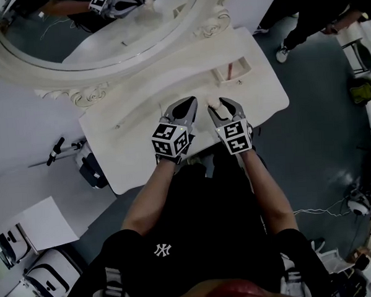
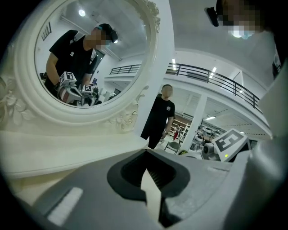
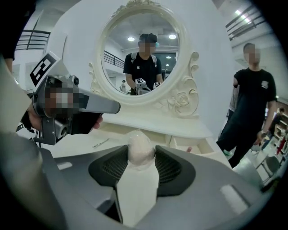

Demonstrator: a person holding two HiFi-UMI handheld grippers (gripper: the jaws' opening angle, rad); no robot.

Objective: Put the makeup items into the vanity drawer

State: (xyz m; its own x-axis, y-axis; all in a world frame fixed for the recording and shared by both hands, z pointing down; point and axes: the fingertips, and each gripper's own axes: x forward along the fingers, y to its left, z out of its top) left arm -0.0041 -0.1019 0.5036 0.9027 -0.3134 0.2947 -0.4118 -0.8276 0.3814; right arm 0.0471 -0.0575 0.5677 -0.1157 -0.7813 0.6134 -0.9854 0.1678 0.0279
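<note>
- Black shirt [image 1: 196,237] fills the bottom of the head view; both your grippers sit just past it, over the vanity top [image 1: 135,135].
- Your right gripper [image 1: 224,108] is clamped on a pale egg-shaped sponge [image 3: 140,143], pinched right at the jaw tips with its top bulging past them.
- Your left gripper [image 1: 186,107] has its jaws together with nothing between them, just beside the right one.
- The small drawer [image 1: 248,66] stands open at the far right of the top, beyond the right gripper and apart from it. Something pinkish lies inside; can't tell what.
- Judged step: carry the sponge to the drawer, with the drop not yet done.
- Risk: the sponge is soft and round and held only at the tips. It could squirt out if you squeeze harder or swing fast.
- Risk: the drawer mouth looks narrow. Let go high or off-centre and the sponge likely bounces off the rim onto the top, or off the near right edge to the floor.
- Risk: the grippers are close together, so a sideways move could knock one into the other and loosen the grip.
- Risk: bumping the drawer front with a jaw may push it shut.
- A thin item [image 3: 101,143] lies on the top near the left gripper, too small to name. Don't sweep it off.
</note>
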